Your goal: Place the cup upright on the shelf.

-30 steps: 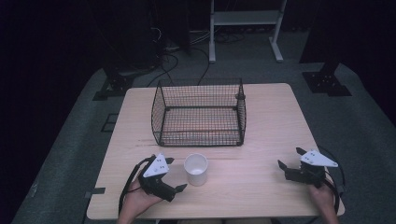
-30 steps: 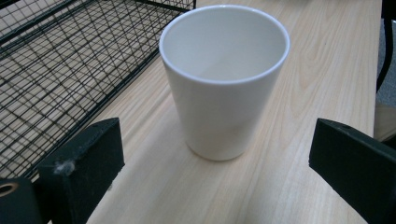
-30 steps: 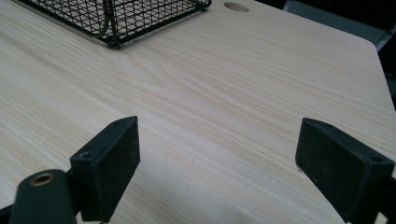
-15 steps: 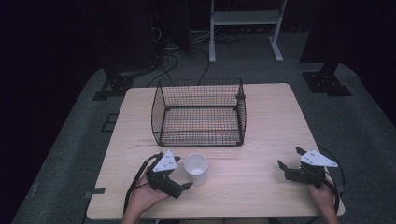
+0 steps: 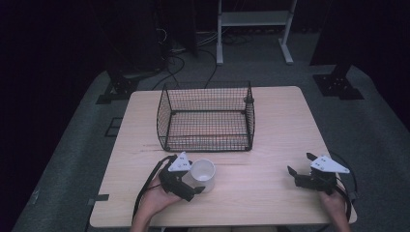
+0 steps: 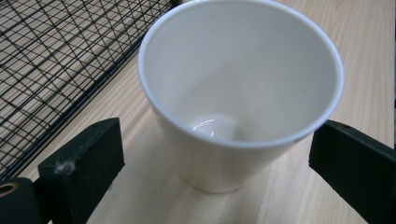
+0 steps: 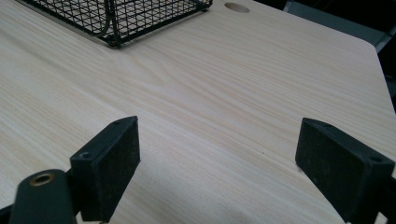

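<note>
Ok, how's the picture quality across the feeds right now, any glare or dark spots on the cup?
High view: dim, surroundings near black, yet the white cup stands out on the table. Left gripper view: bright and sharp, a small glare spot inside the cup bottom. Right gripper view: evenly lit wood grain, the basket corner crisp.

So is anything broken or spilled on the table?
No, nothing stands out. The white cup stands upright and empty on the table, between the open jaws of the left gripper. The wire basket sits straight and looks whole. The right gripper is open over bare wood.
</note>
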Demonstrator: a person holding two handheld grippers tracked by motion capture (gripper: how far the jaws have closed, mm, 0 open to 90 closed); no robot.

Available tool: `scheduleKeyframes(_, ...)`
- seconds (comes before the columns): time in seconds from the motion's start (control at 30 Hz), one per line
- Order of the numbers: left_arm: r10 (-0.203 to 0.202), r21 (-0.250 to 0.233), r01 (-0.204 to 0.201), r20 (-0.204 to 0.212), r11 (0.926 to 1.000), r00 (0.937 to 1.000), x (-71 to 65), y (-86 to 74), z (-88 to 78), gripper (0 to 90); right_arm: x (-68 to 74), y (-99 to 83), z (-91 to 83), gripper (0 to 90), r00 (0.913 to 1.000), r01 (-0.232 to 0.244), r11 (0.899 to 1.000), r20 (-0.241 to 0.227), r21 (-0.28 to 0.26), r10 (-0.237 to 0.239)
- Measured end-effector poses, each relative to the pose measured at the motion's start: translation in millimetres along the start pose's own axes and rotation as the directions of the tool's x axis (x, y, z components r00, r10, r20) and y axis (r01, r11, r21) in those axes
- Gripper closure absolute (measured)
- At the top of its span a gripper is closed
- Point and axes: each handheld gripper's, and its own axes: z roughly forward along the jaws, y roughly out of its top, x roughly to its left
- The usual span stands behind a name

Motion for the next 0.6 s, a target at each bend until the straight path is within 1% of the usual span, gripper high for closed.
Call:
scheduleKeyframes(0.1,-0.001,0.000,0.001,0.009,1.0000,1.0000,-0.4,1.1,2.4,2.6,0.1,0.0,0.0,13.1,1.0000,0.001,1.000,0.000,-0.001,-0.001)
scheduleKeyframes(0.2,0.007,-0.002,-0.007,0.010,1.0000,0.9999,-1.4,4.1,5.1,4.4,0.2,0.0,-0.1,13.1,1.0000,0.002,1.000,0.001,-0.001,-0.002)
scheduleKeyframes(0.33,0.011,0.016,-0.011,0.007,0.9998,0.9999,-1.1,7.2,8.4,5.7,0.3,0.0,-0.1,13.1,1.0000,0.003,1.000,0.002,-0.001,-0.003)
scheduleKeyframes(0.37,0.012,0.020,-0.013,0.010,0.9997,0.9999,-0.9,7.7,8.9,6.9,0.3,0.0,-0.1,13.1,1.0000,0.003,1.000,0.002,-0.001,-0.003)
scheduleKeyframes(0.4,0.018,0.019,-0.018,0.016,0.9997,0.9997,-0.7,9.1,9.9,10.4,0.3,0.0,-0.1,13.1,1.0000,0.004,1.000,0.002,-0.001,-0.004)
scheduleKeyframes(0.47,0.022,0.023,-0.023,0.022,0.9995,0.9995,-0.9,10.4,10.5,13.0,0.4,0.0,-0.1,13.1,1.0000,0.004,1.000,0.002,-0.001,-0.004)
scheduleKeyframes(0.5,0.022,0.023,-0.023,0.022,0.9995,0.9995,-0.9,10.4,10.5,14.9,0.4,0.0,-0.1,13.1,1.0000,0.004,1.000,0.002,-0.001,-0.004)
scheduleKeyframes(0.53,0.022,0.024,-0.022,0.024,0.9995,0.9995,-1.3,10.7,10.9,14.9,0.4,0.0,-0.2,13.1,1.0000,0.005,1.000,0.003,-0.001,-0.005)
scheduleKeyframes(0.6,0.029,0.028,-0.030,0.021,0.9992,0.9994,-2.1,10.9,11.1,19.6,0.5,-0.1,-0.1,13.1,1.0000,0.006,1.000,0.003,-0.001,-0.006)
